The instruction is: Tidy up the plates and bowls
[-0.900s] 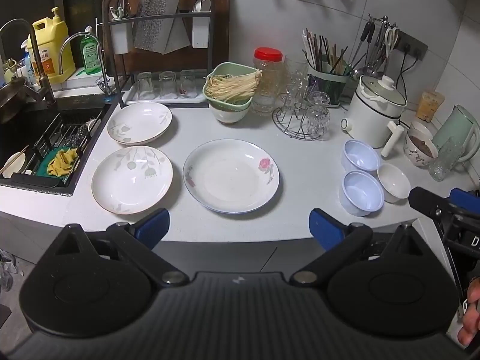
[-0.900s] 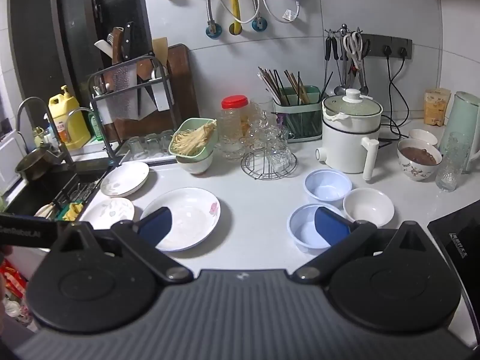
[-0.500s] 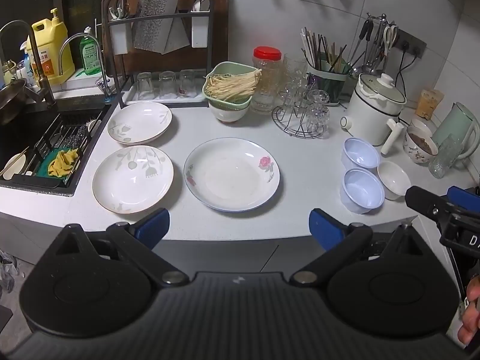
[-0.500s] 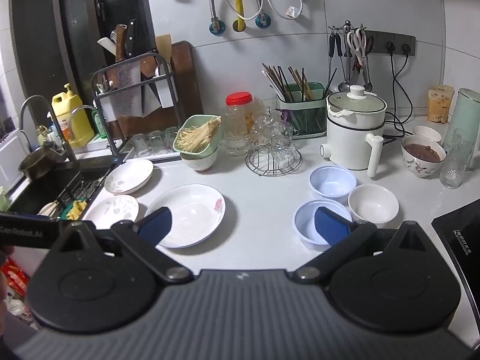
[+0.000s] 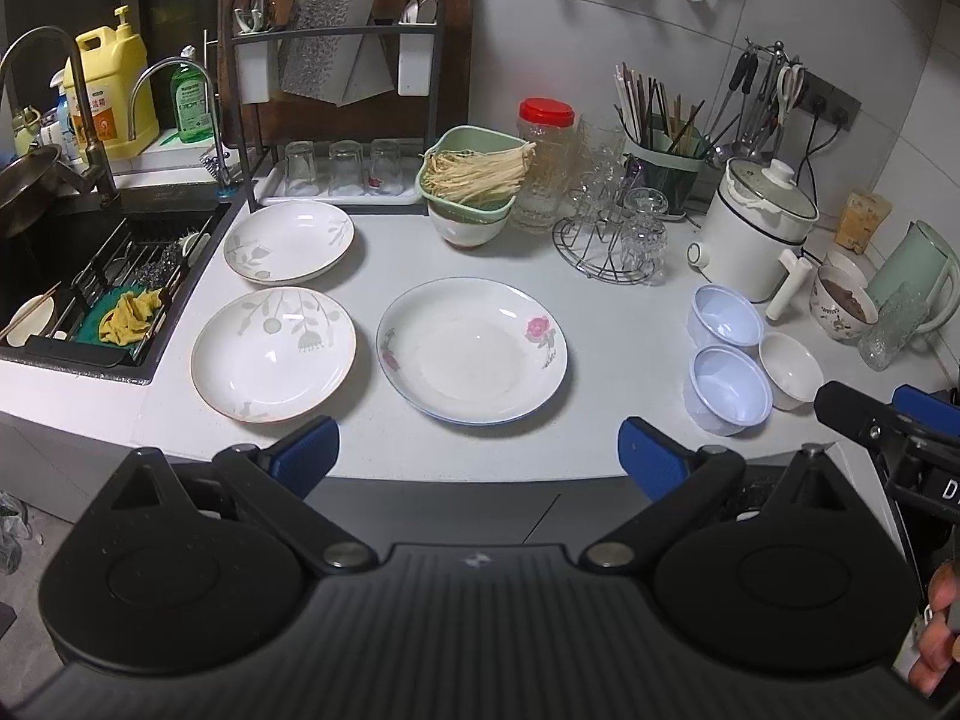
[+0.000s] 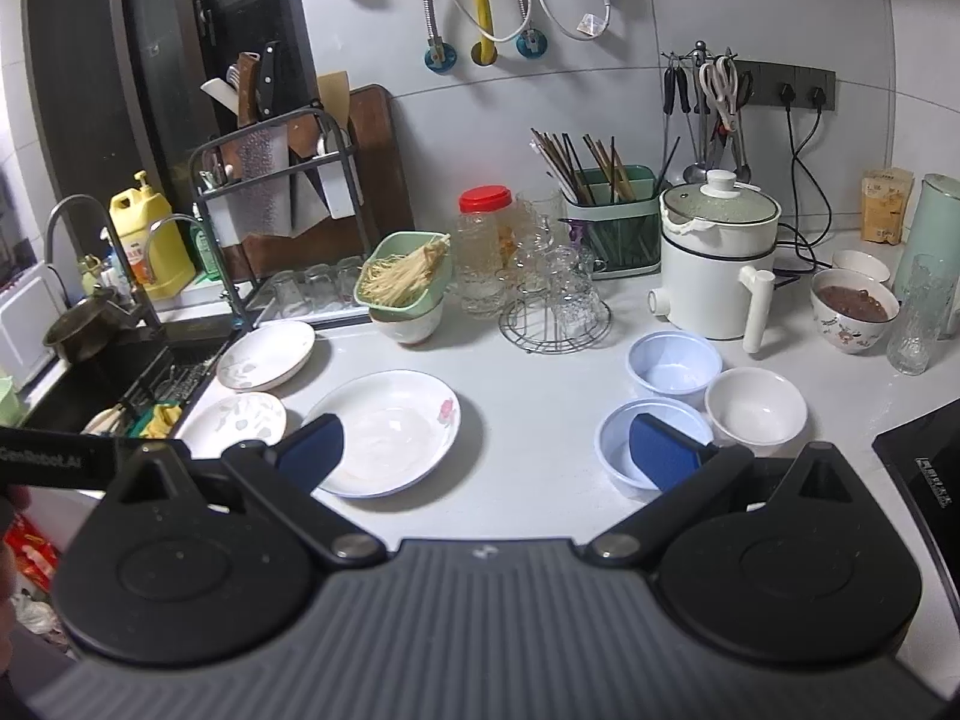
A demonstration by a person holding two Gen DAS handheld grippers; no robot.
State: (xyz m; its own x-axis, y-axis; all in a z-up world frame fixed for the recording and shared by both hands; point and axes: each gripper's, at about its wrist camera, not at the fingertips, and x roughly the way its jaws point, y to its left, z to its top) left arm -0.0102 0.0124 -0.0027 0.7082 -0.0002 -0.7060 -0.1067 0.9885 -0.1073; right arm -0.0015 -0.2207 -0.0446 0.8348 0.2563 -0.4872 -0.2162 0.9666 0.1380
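Item: worktop with dishes awaiting sorting, two hand-held tongs at the near edge. Left gripper [image 5: 478, 450]: fingers wide apart, holding nothing, hovering off the counter's front edge. Straight ahead of it, just beyond the tips, lies the rose plate [image 5: 472, 350], flat and round, so no long axis to align with; its near rim faces the gap between the fingers. Ahead and to its left sit two leaf-patterned plates, the near leaf plate [image 5: 273, 354] and the far leaf plate [image 5: 288, 242], almost touching each other and close beside the rose plate. Right gripper [image 6: 485, 450]: likewise spread wide and empty. Ahead and to its right stand three upright bowls in a tight cluster: the near blue bowl [image 6: 624, 456], partly behind the right-hand fingertip, the far blue bowl [image 6: 674, 364] beyond it, and the white bowl [image 6: 755, 405] further right. Judgement: plates fall to the left tongs, bowls to the right, each group being nearer its own side; the two groups lie well apart. Nothing is stacked yet. A flat plate offers only its rim to pinch, so a low approach from the front is likely needed.
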